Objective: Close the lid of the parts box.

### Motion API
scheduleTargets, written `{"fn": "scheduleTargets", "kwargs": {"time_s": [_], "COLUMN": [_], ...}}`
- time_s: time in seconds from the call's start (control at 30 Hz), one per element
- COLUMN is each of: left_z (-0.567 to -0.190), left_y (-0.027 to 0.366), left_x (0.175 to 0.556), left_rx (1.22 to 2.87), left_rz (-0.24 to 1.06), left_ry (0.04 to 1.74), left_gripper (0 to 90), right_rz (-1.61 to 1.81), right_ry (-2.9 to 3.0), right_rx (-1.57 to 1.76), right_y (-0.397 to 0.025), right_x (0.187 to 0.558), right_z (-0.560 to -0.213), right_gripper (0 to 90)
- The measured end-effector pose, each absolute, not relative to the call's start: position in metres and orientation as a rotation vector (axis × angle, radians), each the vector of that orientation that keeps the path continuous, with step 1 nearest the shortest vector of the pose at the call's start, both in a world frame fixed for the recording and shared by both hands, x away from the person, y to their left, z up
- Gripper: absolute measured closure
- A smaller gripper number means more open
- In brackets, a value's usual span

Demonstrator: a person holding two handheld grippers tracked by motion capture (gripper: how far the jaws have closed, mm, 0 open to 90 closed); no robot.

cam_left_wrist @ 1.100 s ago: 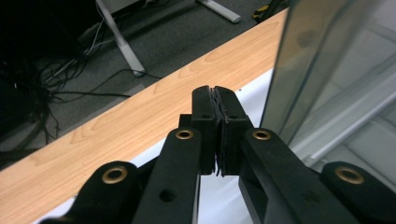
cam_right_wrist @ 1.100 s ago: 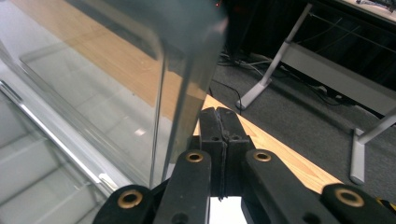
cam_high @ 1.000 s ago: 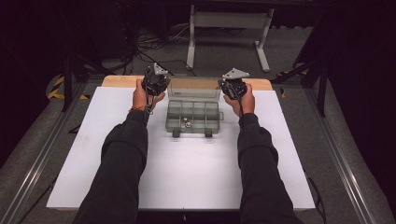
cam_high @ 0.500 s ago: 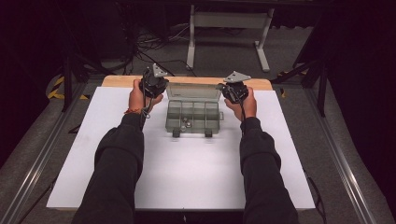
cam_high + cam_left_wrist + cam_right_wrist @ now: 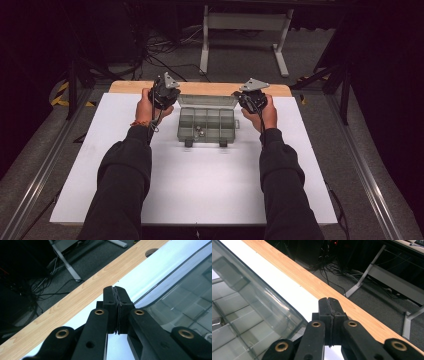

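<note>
Black left gripper (image 5: 164, 94) and black right gripper (image 5: 251, 99), brass-coloured rivets. Between them, a translucent grey box (image 5: 206, 124) with clear lid (image 5: 207, 100). White table (image 5: 200, 180); pale woodgrain edge (image 5: 200, 88) beyond the grippers.

The setting is a laboratory or test workstation. A white work surface (image 5: 200, 185) lies on a wood-edged table (image 5: 200, 88), flanked by metal floor rails (image 5: 372, 185). Grey carpet (image 5: 240, 52), loose cable bundles (image 5: 155, 52), a white desk frame (image 5: 245, 22) and yellow-black hazard tape (image 5: 62, 95) surround it against dark surroundings.
</note>
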State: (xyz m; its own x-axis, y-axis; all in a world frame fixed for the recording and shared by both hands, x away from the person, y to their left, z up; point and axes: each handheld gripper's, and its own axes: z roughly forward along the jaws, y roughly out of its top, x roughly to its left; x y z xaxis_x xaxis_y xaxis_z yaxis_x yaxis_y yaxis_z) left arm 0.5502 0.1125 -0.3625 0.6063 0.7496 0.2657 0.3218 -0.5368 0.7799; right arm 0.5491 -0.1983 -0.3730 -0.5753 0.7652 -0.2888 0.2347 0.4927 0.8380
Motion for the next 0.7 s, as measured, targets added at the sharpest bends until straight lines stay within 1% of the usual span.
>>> {"fn": "scheduleTargets", "kwargs": {"time_s": [0.47,0.7], "left_z": [-0.355,-0.358], "left_y": [0.109,0.108], "left_x": [0.527,0.517], "left_rx": [2.158,2.183], "left_rz": [0.789,0.755], "left_ry": [0.773,0.741], "left_gripper": [88.0,88.2], "right_rz": [1.049,1.056], "right_ry": [2.102,2.142], "right_rx": [0.785,0.760], "right_y": [-0.198,-0.201], "right_x": [0.529,0.515], "right_z": [-0.369,-0.371], "right_gripper": [90.0,90.0]}}
